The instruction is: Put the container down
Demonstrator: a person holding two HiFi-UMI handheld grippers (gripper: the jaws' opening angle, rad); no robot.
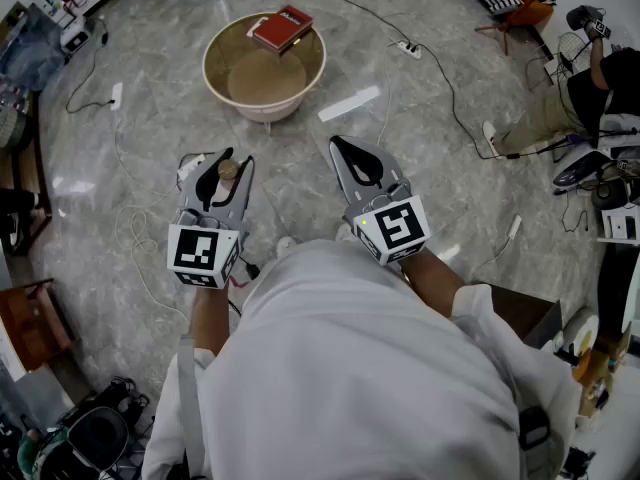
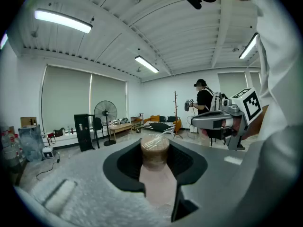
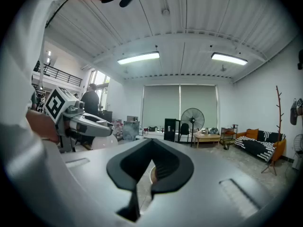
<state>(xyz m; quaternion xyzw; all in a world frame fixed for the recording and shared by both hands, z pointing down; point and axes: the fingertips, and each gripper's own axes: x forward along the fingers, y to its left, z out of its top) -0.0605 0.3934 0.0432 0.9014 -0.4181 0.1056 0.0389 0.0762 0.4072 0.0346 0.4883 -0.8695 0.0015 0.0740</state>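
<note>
The container's (image 2: 155, 151) base is hidden between the jaws. The left claw (image 1: 226, 160) grips it; the right claw (image 1: 342, 150) is closed, empty.

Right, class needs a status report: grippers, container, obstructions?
Left gripper shut on container, not yet down. Right gripper shut, empty. Basin with red box ahead; cables across floor.

Ahead: bare grey marble floor (image 1: 296, 153) open before my left gripper (image 1: 236, 158) and right gripper (image 1: 337, 144).
Beyond: round beige plastic basin (image 1: 222, 43) blocks; a red box (image 1: 282, 28) rests on its far rim.
Right: white flat bar (image 1: 348, 103) lies on the floor.
</note>
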